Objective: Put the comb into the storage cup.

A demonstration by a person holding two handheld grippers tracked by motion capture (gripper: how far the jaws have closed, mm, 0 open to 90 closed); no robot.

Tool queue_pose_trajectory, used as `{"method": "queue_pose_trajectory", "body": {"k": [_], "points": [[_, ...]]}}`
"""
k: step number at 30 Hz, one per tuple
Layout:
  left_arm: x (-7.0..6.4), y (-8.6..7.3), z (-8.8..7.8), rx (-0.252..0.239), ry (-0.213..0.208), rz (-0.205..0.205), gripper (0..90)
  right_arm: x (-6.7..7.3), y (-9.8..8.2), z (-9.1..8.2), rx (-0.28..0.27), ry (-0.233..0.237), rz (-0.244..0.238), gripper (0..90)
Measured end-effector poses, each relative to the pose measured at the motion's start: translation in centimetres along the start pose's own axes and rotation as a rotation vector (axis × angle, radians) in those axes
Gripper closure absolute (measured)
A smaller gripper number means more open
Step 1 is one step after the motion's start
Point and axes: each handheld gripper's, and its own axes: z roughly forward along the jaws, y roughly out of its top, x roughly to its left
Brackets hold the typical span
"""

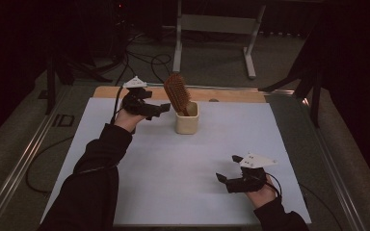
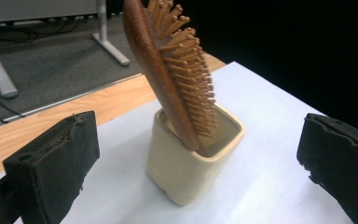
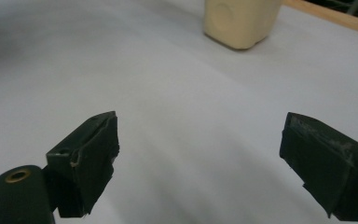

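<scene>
Table carried a white sheet, wooden edge at the far side; cream cup stood on it toward the far end, wooden hairbrush standing in it handle-down, head leaning up and out, bristles facing away from the left claw's side in the left gripper view.

Step looked like either the brush just dropped into the cup or a reach to pull it out; couldn't tell which from the stance alone. Left claw hovered just beside the cup, jaws wide apart, holding nothing, touching nothing; cup and brush sat straight ahead between its jaw line, a short way off.

If it was a grab, next move called for advancing until the jaws straddled the brush neck above the rim, then closing across the thin wooden side, not the bristles; cup is light-looking and could tip if nudged.

Right claw rested low near the person's side, also wide open and empty; cup well ahead of it, well apart.
</scene>
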Motion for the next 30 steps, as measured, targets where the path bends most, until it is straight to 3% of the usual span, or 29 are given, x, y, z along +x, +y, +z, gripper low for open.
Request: {"method": "queue_pose_trajectory", "body": {"k": [13,25,30], "points": [[-0.9,-1.2,-2.2,-0.002,-0.046,0.051,0.0,0.3,0.1,0.2,0.005,0.012,-0.003,11.2],[-1.1,-3.9,-4.9,-0.003,-0.057,0.068,0.0,0.3,0.1,0.2,0.005,0.018,-0.008,11.2],[-1.3,-5.9,-6.3,0.009,-0.058,0.083,0.0,0.4,0.1,0.3,0.007,0.023,-0.010,11.2]]}}
